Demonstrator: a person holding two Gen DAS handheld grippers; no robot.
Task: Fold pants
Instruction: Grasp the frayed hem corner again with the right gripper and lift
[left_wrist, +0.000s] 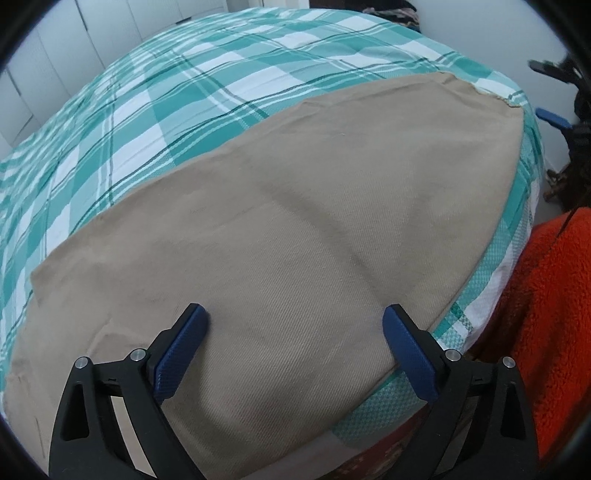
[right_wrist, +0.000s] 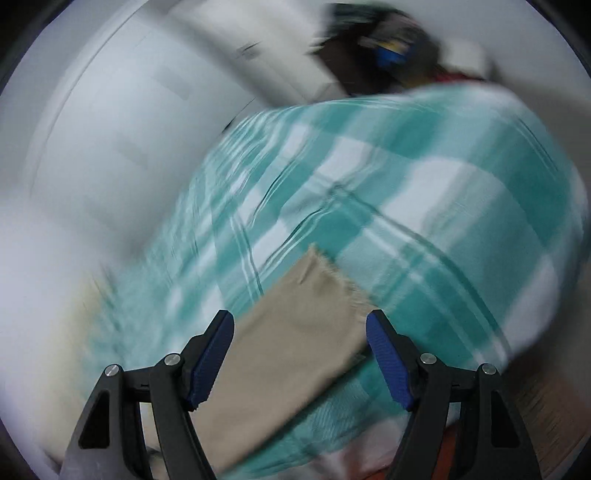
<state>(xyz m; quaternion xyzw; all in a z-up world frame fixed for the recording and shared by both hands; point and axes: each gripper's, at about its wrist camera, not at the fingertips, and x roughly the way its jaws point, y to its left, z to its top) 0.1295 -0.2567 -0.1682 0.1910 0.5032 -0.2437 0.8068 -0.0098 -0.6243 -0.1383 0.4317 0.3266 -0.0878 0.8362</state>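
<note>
Nearest our lens, the left gripper hung with its blue pads spread wide and nothing between them, poised just above the khaki pants that lay flat across the near side of the green-and-white plaid bedspread. We judged the pants already laid out and smoothed, perhaps folded leg on leg, though the single tan panel gave no sure sign of layers; the crosswise folds seemed left to do. At the pants' far end, the frayed hem showed in the blurred right wrist view, where the right gripper also stood spread and empty, just over the leg's end. Beside the bedspread's near corner, an orange fleece filled the edge of the left view. We saw no basket, drawer or other container in either view; clutter beyond the bedspread was too blurred to name.
</note>
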